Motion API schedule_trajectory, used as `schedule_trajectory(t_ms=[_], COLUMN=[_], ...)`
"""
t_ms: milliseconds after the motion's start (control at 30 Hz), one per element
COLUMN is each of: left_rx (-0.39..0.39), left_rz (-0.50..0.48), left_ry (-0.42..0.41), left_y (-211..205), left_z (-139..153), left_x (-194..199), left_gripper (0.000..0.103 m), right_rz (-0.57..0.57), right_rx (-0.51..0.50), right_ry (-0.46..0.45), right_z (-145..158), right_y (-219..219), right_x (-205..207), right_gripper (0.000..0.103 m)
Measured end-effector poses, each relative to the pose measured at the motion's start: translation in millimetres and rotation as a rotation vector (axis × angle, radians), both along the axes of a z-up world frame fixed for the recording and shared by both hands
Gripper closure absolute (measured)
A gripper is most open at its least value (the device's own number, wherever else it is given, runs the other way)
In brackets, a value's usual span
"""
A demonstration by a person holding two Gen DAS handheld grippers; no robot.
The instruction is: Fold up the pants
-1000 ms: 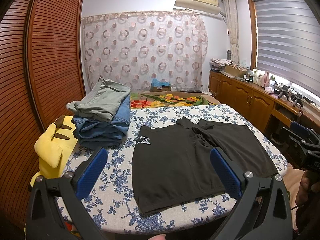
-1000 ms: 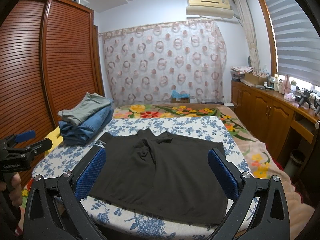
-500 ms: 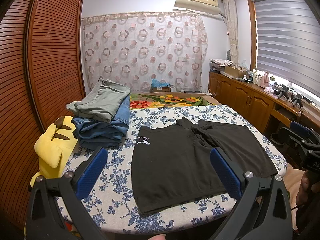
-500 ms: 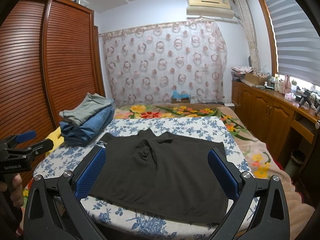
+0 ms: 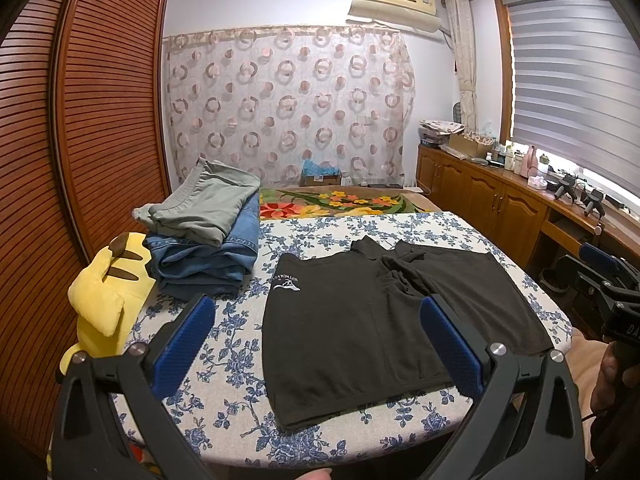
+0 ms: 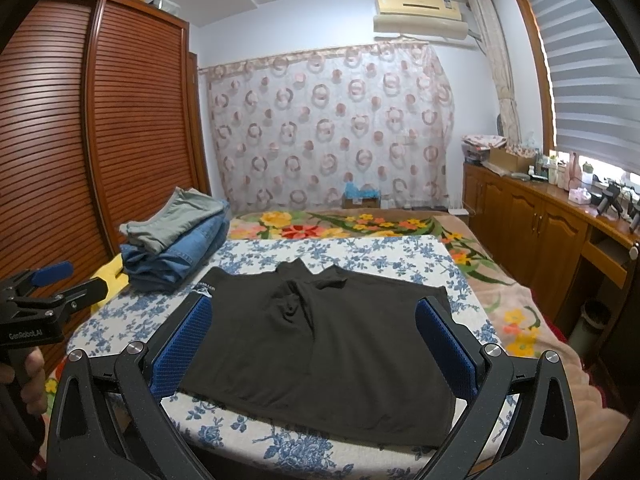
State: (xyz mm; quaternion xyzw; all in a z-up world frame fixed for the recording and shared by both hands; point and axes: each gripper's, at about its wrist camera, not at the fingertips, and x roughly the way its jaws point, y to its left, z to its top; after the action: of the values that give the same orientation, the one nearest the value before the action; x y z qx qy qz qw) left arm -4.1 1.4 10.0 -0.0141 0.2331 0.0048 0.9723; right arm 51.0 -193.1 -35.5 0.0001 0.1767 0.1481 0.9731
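Occlusions and frame cut-offs, both wrist views

The left gripper (image 5: pixel 316 342) is covering part of the near edge of the black pants (image 5: pixel 384 320), and the right gripper (image 6: pixel 312 344) is masking both their lower corners. The white logo (image 5: pixel 286 282) lettering is reading too small to decipher. The yellow plush toy (image 5: pixel 102 300) is being cut off behind a gripper finger. The jeans (image 5: pixel 208 260) are lying mostly hidden under the grey-green garment (image 5: pixel 204 208). Items on the sideboard (image 6: pixel 560 216) are resolving too small to identify.
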Motion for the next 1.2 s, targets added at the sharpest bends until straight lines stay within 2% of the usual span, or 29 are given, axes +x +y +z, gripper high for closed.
schedule_trajectory(t_ms=[700,1000,1200], left_rx=[-0.005,-0.016,-0.029], left_rz=[-0.004,0.004,0.006], left_ry=[0.013,0.092,0.138], left_y=[-2.2,3.9,10.2], left_z=[-0.3,-28.7,-49.6], left_x=[1.9,15.5,23.1], left_gripper=[0.000,0.000,0.000], right_rz=[0.001,0.033,0.032], right_rx=[-0.001,-0.009,-0.030], right_ry=[0.000,0.056,0.101], right_z=[-0.2,-3.8,-20.8], right_y=[0.3,0.4,-7.3], right_x=[-0.4,10.9,29.9], right_gripper=[0.000,0.000,0.000])
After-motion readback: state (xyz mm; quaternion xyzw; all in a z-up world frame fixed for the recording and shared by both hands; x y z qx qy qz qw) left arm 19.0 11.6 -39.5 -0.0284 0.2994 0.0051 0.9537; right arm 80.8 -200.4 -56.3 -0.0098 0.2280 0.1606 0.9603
